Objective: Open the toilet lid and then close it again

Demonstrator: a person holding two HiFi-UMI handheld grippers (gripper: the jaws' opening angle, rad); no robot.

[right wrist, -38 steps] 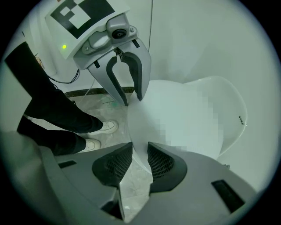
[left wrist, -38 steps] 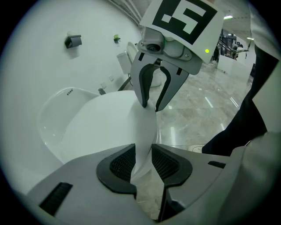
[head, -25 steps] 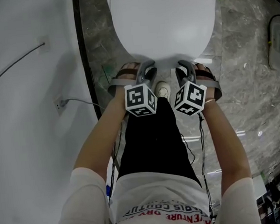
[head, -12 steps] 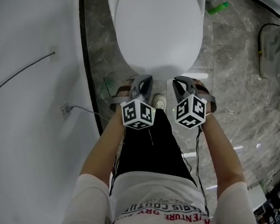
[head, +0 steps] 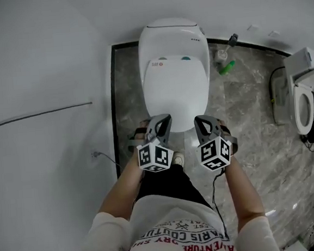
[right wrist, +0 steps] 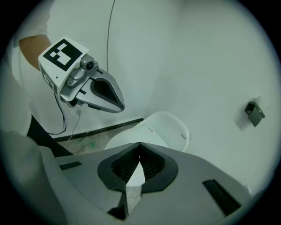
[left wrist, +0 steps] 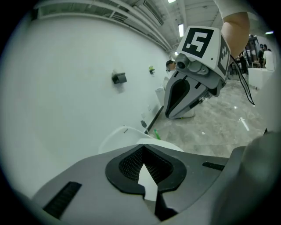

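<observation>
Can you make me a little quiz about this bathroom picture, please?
1. True or false: the toilet lid is standing up, open.
2. Pick one. What do the left gripper and the right gripper hold? A nothing, B a sponge, C a towel.
3. Fill the gap: the bottle lying on the floor is coloured ____.

Key: 1 false, the lid is down. 2 A, both are shut and empty. 3 green.
</observation>
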